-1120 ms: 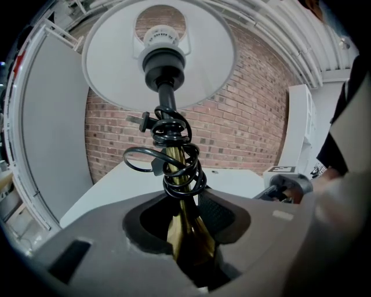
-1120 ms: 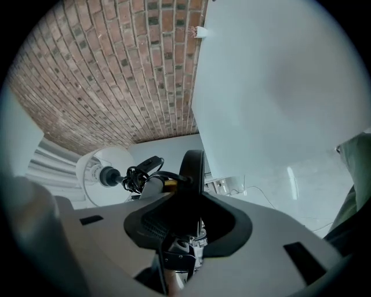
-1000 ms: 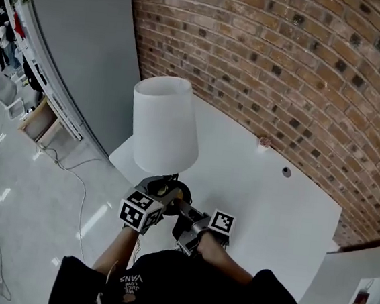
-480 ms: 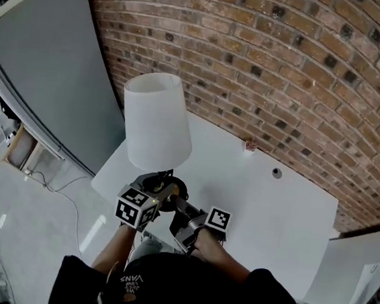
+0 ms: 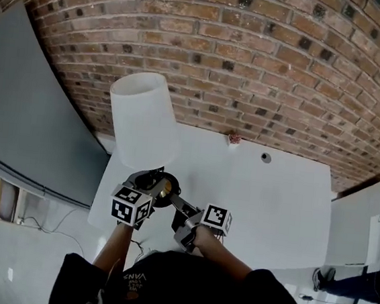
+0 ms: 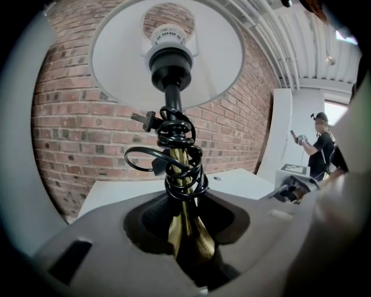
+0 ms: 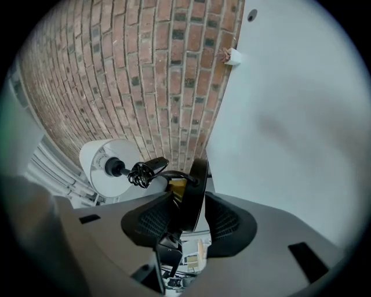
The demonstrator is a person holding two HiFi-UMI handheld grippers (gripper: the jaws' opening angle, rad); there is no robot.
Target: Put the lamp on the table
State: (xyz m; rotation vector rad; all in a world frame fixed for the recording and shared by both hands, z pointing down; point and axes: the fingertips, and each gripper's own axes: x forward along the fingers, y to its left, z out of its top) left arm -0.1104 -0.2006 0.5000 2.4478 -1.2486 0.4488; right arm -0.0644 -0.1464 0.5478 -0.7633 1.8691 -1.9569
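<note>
Nearest, the left gripper (image 6: 188, 246) pinches the brass stem (image 6: 184, 223) of the lamp (image 6: 116, 52), a grip the head view hides. The right gripper (image 7: 191, 217), jaws just eased wider, clamps the black base (image 7: 195, 185). Beyond, the lamp hangs over the near-left corner of the white table (image 5: 271, 210), and the brick wall (image 5: 253, 67) is now squarely ahead, not off to the right as a second ago.

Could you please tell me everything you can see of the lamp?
The lamp has a white tapered shade, a black socket, a brass stem with black cord coiled round it, and a round black base. It stands nearly upright over the white table, near the brick wall; whether the base touches the table is unclear. The left gripper clamps the stem. The right gripper, whose jaws have just been opening, holds the base's rim between its pads.
</note>
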